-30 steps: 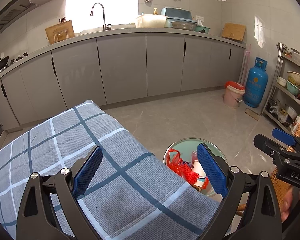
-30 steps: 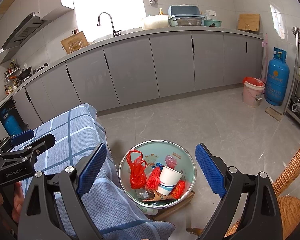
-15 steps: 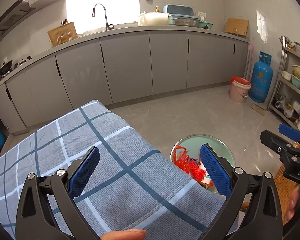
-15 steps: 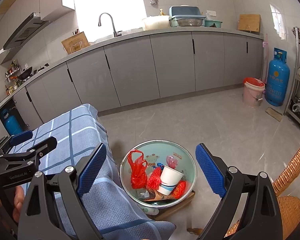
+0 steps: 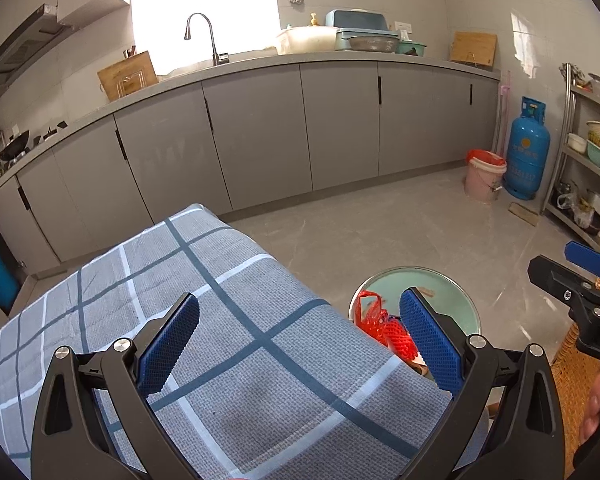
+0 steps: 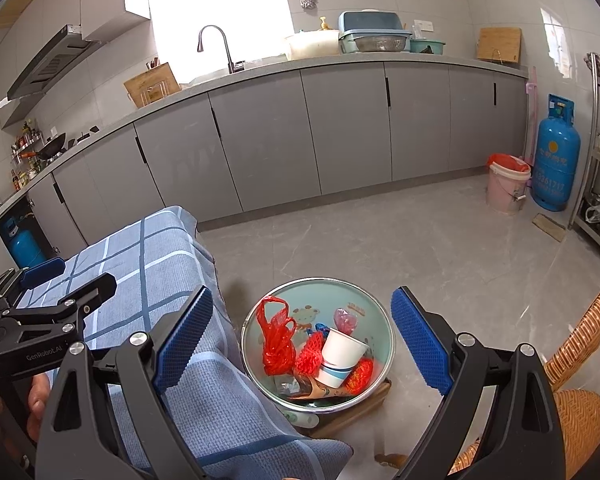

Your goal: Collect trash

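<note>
A round metal basin stands on the floor beside the table and holds trash: a red plastic bag, red net pieces, a white paper cup and a pink wrapper. In the left wrist view the basin is partly hidden behind the table edge. My right gripper is open and empty above the basin. My left gripper is open and empty above the checked blue tablecloth. Each gripper also shows at the edge of the other's view.
Grey kitchen cabinets line the far wall. A pink bucket and a blue gas cylinder stand at the right. A wicker chair is close on the right. A metal shelf rack stands at the far right.
The left gripper's view has shifted slightly, showing more of the tablecloth and basin. The right gripper has barely moved. Both stay open and empty.
</note>
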